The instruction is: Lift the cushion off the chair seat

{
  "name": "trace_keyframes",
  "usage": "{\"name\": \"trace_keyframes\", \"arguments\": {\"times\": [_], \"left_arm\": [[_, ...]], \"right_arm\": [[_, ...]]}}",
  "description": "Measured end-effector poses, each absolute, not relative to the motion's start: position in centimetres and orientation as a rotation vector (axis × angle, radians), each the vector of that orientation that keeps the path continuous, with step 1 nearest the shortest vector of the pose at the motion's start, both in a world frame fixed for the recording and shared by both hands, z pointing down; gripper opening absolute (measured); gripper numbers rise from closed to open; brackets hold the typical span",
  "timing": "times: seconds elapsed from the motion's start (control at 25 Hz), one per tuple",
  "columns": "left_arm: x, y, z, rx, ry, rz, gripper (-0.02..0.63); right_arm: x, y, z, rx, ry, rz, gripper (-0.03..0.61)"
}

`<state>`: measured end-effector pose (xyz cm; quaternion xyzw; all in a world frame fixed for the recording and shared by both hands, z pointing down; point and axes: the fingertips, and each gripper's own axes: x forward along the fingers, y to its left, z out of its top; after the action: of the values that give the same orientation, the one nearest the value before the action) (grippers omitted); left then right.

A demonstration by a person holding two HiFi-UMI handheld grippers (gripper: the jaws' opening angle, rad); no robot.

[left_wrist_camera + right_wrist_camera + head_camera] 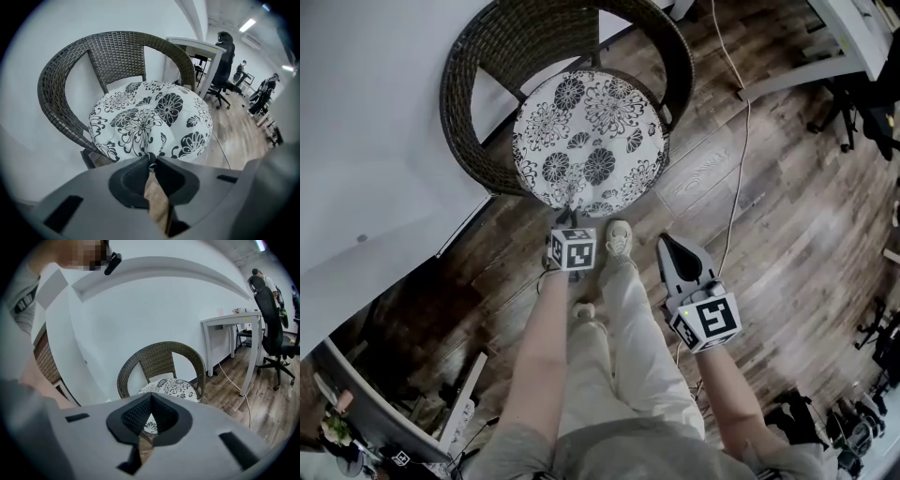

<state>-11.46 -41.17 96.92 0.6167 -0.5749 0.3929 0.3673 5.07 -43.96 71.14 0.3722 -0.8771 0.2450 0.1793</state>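
Legs point(614, 347) of the person fill the bottom of the head view, with the feet on the wooden floor point(769, 197) just short of the wicker chair point(464, 103). That chair stands against a white wall, and its curved back wraps round the seat. On the seat lies the round cushion point(586, 141), white with black flowers. It lies flat, covers the seat and has not been raised. The left claw point(568, 217) points steeply down at the cushion's near edge. In the left gripper view its jaws are drawn almost together, with a small fold of the cushion's rim pinched between the tips. The right claw point(666, 242) hangs well apart from the chair, above the floor, with its jaws closed on nothing.

By my reading the grasp is made and the lift comes next. That calls for raising the left claw upward and slightly back toward the person, so the cushion peels off the seat clear of the chair's arms. The pinch is narrow and holds one edge only, so the cushion will likely droop and swing. A slow rise, or the right claw taking another part of the rim, would guard against a slip.
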Motion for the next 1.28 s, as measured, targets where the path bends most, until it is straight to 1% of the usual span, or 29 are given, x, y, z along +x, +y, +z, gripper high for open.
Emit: {"name": "trace_keyframes", "arguments": {"times": [0.24, 0.48, 1.28], "left_arm": [[-10.9, -41.4, 94.8, 1.595, -1.481, 0.977, 0.028], [-10.7, -41.2, 90.9, 1.615, -1.495, 0.921, 0.026], [-11.3, -35.1, 71.6, 1.754, -1.576, 0.721, 0.025]], "right_arm": [[5.1, -43.9, 69.0, 1.081, -2.497, 0.671, -0.005], [5.1, -43.1, 65.5, 1.133, -2.519, 0.631, -0.005], [4.6, -33.7, 51.3, 1.255, -2.604, 0.445, -0.005]]}}
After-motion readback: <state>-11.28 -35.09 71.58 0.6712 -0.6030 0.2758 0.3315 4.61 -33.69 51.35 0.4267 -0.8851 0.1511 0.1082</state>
